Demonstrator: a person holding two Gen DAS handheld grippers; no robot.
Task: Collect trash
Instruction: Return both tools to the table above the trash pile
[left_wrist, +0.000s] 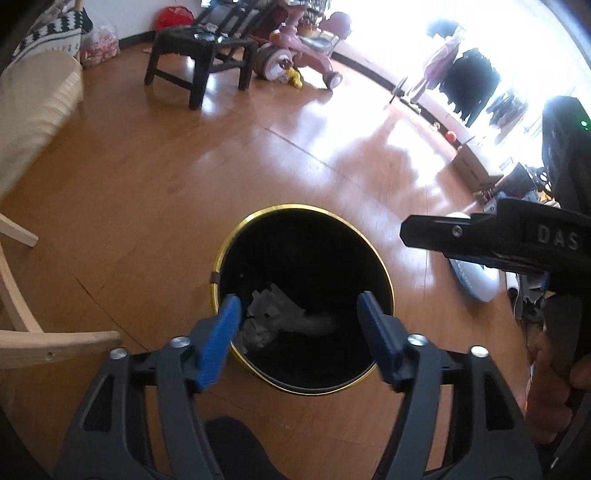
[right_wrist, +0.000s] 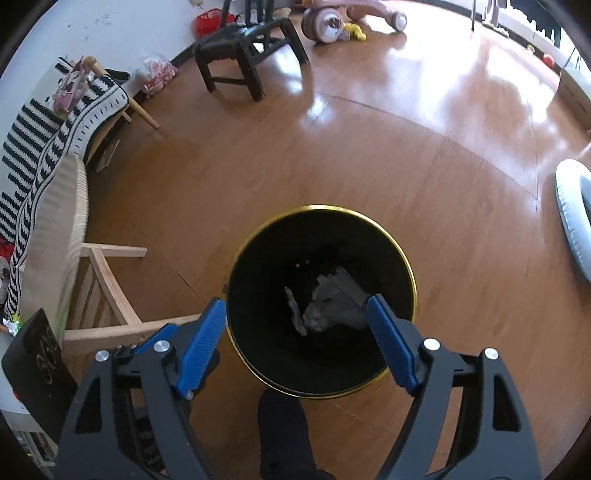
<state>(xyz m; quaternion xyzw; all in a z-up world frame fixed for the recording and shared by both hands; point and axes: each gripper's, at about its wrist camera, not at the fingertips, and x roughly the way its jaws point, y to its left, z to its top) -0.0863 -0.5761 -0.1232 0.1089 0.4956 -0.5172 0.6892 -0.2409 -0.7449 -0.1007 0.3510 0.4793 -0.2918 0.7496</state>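
Note:
A black round bin with a gold rim (left_wrist: 236, 236) (right_wrist: 406, 254) stands on the wooden floor below both grippers. Crumpled grey paper trash (left_wrist: 280, 314) (right_wrist: 332, 302) lies at its bottom. My left gripper (left_wrist: 299, 306) hangs over the bin's mouth, open, with nothing between its blue fingers (left_wrist: 218, 339). My right gripper (right_wrist: 299, 310) also hangs over the bin, open and empty, with blue fingers (right_wrist: 391, 343). In the left wrist view the right gripper's black body shows at the right edge, held by a hand (left_wrist: 546, 391).
A light wooden chair frame (right_wrist: 107, 291) (left_wrist: 22, 332) stands left of the bin. A dark stool (left_wrist: 192, 55) (right_wrist: 240, 48), a pink ride-on toy (left_wrist: 295, 48) and a white inflatable ring (right_wrist: 569, 221) lie further off. A dark-socked foot (right_wrist: 284, 435) stands just before the bin.

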